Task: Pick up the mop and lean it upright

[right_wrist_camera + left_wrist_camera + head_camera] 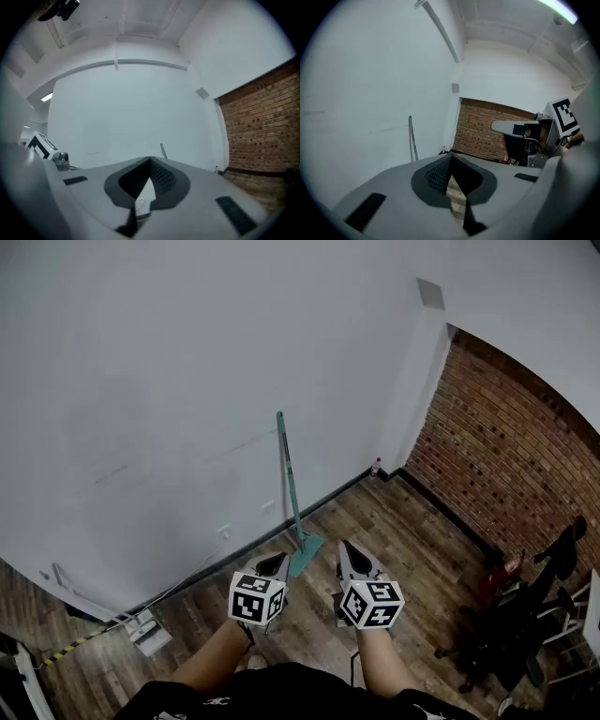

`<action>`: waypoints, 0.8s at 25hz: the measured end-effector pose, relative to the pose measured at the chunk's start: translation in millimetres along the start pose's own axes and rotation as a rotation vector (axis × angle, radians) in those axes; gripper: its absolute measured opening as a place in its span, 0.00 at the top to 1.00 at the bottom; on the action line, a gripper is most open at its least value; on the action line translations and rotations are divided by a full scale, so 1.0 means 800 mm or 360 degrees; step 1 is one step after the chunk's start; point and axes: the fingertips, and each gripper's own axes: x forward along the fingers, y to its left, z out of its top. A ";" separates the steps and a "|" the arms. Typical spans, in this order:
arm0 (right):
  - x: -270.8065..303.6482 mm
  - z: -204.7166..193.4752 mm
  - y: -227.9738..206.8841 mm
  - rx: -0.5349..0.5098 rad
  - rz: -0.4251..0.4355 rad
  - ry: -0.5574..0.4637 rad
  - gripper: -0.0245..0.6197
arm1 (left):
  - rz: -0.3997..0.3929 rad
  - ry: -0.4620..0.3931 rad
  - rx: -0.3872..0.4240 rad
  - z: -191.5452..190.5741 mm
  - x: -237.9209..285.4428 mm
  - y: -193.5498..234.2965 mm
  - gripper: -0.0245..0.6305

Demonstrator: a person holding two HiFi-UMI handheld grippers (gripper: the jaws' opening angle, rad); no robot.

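The teal mop (291, 488) stands upright, its handle leaning against the white wall (169, 381) and its flat head (305, 554) on the wood floor. It also shows as a thin pole (412, 140) in the left gripper view, and its tip (163, 151) peeks above the jaws in the right gripper view. My left gripper (274, 565) hangs just left of the mop head, jaws shut and empty. My right gripper (349, 557) hangs just right of it, jaws shut with nothing between them. Neither touches the mop.
A brick wall (506, 456) meets the white wall at a corner where a small bottle (376, 466) stands. Dark chairs and gear (525, 606) crowd the right. White rails and a striped strip (84, 615) lie at the lower left by the baseboard.
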 end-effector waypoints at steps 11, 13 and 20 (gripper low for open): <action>0.013 -0.008 0.011 -0.0047 -0.0001 0.0046 0.94 | -0.0024 0.0001 -0.0012 -0.002 0.007 0.009 0.97; 0.018 -0.012 0.014 -0.0051 -0.0004 0.0064 0.94 | -0.0022 -0.0005 -0.0019 -0.001 0.007 0.014 0.97; 0.043 -0.019 0.029 -0.0072 -0.0017 0.0114 0.94 | -0.0021 -0.0017 -0.0048 0.006 0.012 0.044 0.97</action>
